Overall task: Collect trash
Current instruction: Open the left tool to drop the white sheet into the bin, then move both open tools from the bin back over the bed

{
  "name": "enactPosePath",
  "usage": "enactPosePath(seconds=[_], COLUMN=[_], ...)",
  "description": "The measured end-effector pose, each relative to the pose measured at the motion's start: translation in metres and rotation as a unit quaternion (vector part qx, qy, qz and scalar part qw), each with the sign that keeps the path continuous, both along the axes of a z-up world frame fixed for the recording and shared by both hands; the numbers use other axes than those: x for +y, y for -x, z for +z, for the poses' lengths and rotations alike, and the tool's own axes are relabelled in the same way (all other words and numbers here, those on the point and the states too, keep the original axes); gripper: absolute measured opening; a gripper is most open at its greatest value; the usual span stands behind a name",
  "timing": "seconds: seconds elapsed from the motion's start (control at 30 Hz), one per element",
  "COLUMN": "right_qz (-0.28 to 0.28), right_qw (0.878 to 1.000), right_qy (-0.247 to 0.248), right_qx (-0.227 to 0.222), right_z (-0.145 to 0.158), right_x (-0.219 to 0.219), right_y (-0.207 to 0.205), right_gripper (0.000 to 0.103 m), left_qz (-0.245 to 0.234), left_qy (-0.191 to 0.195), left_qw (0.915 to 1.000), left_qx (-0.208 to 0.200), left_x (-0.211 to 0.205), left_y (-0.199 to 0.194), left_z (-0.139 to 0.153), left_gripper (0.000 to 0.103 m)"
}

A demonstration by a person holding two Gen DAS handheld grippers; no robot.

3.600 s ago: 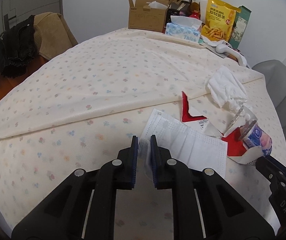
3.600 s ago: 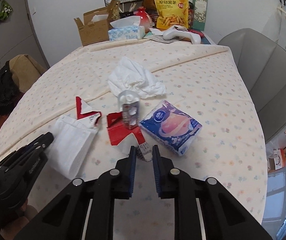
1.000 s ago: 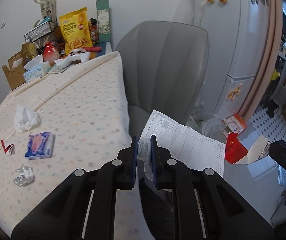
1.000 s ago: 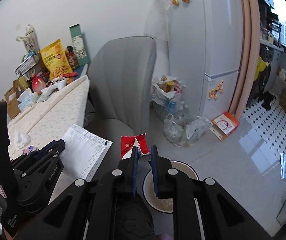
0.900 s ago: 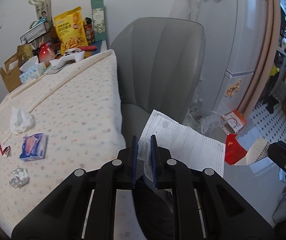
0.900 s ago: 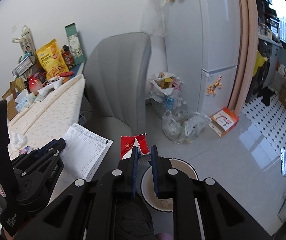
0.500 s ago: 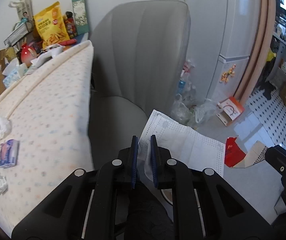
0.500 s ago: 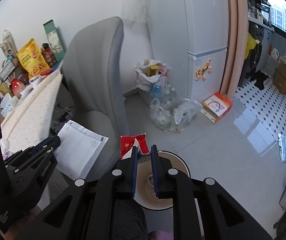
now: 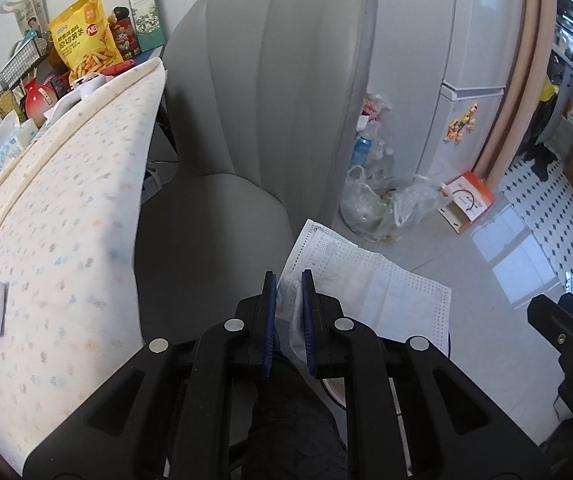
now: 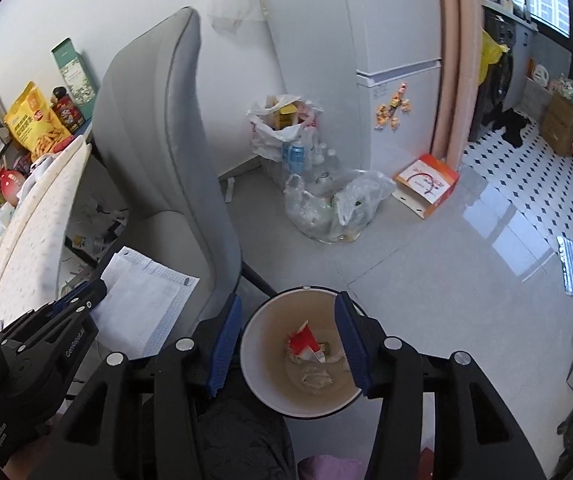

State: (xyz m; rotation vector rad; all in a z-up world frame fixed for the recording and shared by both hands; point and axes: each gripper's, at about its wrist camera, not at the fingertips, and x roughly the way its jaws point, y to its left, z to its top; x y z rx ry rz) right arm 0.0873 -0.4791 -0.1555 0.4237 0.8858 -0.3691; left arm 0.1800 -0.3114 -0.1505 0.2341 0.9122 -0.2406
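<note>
Over the white bin (image 10: 260,322) our right gripper (image 10: 288,336), jaws just opened and empty, has let the red wrapper (image 10: 301,340) fall inside, while our left gripper (image 9: 288,294) stays clamped on the face mask (image 9: 370,300), which we judge goes in next.

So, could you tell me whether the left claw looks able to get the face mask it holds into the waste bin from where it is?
Probably yes. The left claw, shut on the face mask, sits beside the open right claw, which hangs directly over the waste bin and may need to clear first.
</note>
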Motion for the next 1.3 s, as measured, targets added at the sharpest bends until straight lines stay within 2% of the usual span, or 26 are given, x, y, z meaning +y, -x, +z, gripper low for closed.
enactPosePath(seconds=[0.07, 0.13, 0.33, 0.5, 0.67, 0.73, 0.87, 0.97, 1.0, 1.07, 1.13, 1.3], right_qz=[-0.008, -0.026, -0.074, -0.098, -0.109, -0.109, -0.100, -0.096, -0.095, -0.091, -0.086, -0.064], right_qw=[1.000, 1.000, 0.997, 0.995, 0.994, 0.994, 0.994, 0.995, 0.995, 0.995, 0.995, 0.995], right_qy=[0.002, 0.008, 0.014, 0.020, 0.019, 0.018, 0.016, 0.016, 0.017, 0.021, 0.028, 0.037], right_qx=[-0.001, -0.005, -0.010, -0.013, -0.017, -0.019, -0.025, -0.029, -0.030, -0.035, -0.043, -0.061], right_z=[0.001, 0.004, 0.008, 0.013, 0.014, 0.014, 0.016, 0.019, 0.021, 0.027, 0.034, 0.052], right_x=[-0.004, -0.010, -0.037, -0.055, -0.061, -0.061, -0.054, -0.050, -0.048, -0.043, -0.035, -0.010], right_y=[0.006, 0.016, 0.049, 0.071, 0.079, 0.079, 0.078, 0.077, 0.077, 0.076, 0.075, 0.069], right_gripper=[0.050, 0.057, 0.061, 0.061, 0.062, 0.062, 0.062, 0.062, 0.064, 0.069, 0.079, 0.091], left_qz=[-0.008, -0.020, -0.060, -0.089, -0.097, -0.093, -0.083, -0.066, -0.063, -0.059, -0.053, -0.030], left_qy=[-0.002, -0.005, -0.004, 0.010, 0.019, 0.020, 0.026, 0.031, 0.031, 0.032, 0.034, 0.042], left_qw=[1.0000, 0.9998, 0.9981, 0.9953, 0.9945, 0.9950, 0.9960, 0.9973, 0.9975, 0.9977, 0.9978, 0.9979], left_qx=[0.001, 0.004, 0.012, 0.036, 0.034, 0.030, 0.019, 0.012, 0.009, -0.001, -0.019, -0.040], left_x=[-0.005, -0.013, -0.045, -0.071, -0.076, -0.073, -0.064, -0.052, -0.047, -0.041, -0.030, 0.001], left_y=[0.003, 0.008, 0.024, 0.032, 0.036, 0.036, 0.035, 0.033, 0.032, 0.033, 0.036, 0.037], left_z=[-0.001, -0.003, -0.006, -0.012, -0.009, -0.006, 0.000, 0.008, 0.012, 0.019, 0.029, 0.050], left_gripper=[0.013, 0.013, 0.013, 0.016, 0.051, 0.052, 0.065, 0.067, 0.068, 0.078, 0.084, 0.093])
